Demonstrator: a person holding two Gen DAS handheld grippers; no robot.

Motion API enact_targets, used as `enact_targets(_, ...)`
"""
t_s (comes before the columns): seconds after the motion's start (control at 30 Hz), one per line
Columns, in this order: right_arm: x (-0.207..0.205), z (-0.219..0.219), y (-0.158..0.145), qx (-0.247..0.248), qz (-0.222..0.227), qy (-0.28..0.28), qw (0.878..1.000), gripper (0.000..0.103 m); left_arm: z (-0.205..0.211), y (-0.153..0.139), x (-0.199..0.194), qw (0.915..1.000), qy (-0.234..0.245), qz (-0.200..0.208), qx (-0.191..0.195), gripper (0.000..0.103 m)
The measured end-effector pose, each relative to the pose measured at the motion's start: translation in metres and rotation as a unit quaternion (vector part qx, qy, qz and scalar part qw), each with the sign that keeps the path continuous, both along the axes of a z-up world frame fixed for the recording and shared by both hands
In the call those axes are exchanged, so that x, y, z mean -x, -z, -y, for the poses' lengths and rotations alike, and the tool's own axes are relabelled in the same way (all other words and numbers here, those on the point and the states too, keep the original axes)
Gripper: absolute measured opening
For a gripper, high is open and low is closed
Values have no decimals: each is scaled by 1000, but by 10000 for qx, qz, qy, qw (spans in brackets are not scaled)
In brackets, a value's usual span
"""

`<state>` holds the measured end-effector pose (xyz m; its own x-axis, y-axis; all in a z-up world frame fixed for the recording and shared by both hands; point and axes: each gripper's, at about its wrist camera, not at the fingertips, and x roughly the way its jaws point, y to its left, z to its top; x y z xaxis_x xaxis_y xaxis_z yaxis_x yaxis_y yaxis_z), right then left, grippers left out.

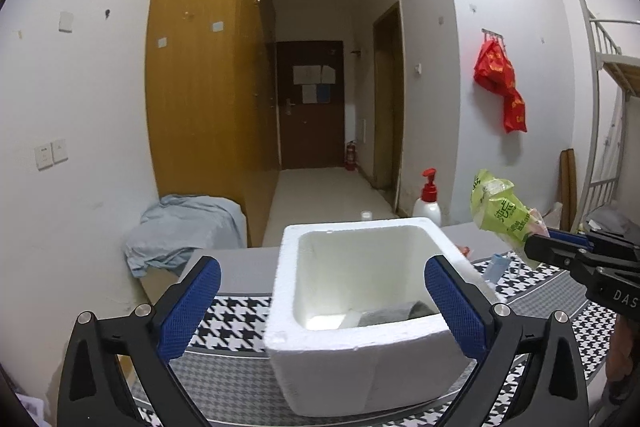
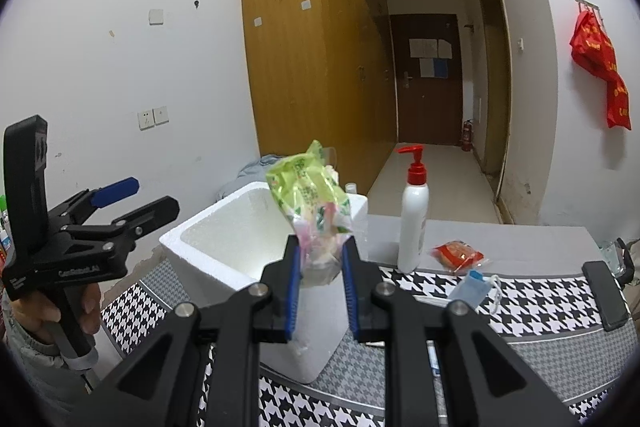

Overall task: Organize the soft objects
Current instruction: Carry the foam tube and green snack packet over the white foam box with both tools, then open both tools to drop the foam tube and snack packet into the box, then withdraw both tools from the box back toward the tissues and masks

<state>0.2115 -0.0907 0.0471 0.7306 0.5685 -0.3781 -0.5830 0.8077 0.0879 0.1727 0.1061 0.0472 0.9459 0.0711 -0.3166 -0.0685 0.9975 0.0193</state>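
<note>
A white foam box [image 1: 352, 359] stands on the houndstooth cloth [image 1: 232, 315], right in front of my left gripper [image 1: 322, 267]. That gripper is open wide, with its blue pads [image 1: 192, 307] on either side of the box and not touching it. Down in the box lie a grey soft item [image 1: 396, 313] and something white [image 1: 352, 319]. My right gripper [image 2: 320, 259] is shut on the lower end of a green snack packet [image 2: 308, 187], which it holds upright over the box's [image 2: 224, 239] right rim. In the left wrist view the packet [image 1: 500, 211] and right gripper [image 1: 536, 247] are at the right. A hand holds the open left gripper [image 2: 154, 195].
A white pump bottle with a red top [image 2: 414, 215], a red packet [image 2: 458, 253] and a blue face mask [image 2: 474, 289] lie on the table right of the box. A small white jar [image 1: 366, 215] stands behind it. Crumpled blue-grey fabric [image 1: 180, 227] rests beyond the table's left end.
</note>
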Motion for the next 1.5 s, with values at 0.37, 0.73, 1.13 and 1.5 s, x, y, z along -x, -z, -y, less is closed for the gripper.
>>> enact_targets(0.37, -3, -26, -5, 120, 31, -202, 9997, 24, -16, -3, 13, 9996, -254, 76, -51, 102)
enact_targets(0.73, -15, -61, -6, 242, -46, -384, 9990, 24, -37, 2, 23, 9988, -469, 60, 109, 102)
enact_targets(1.13, -20, -86, 2, 427, -103, -552, 9975, 75, -48, 6, 30, 9986, -483, 85, 192, 102)
enact_targets(1.5, -8, -77, -4, 324, 8, -440, 9985, 94, -46, 6, 32, 9987, -478, 73, 188, 102)
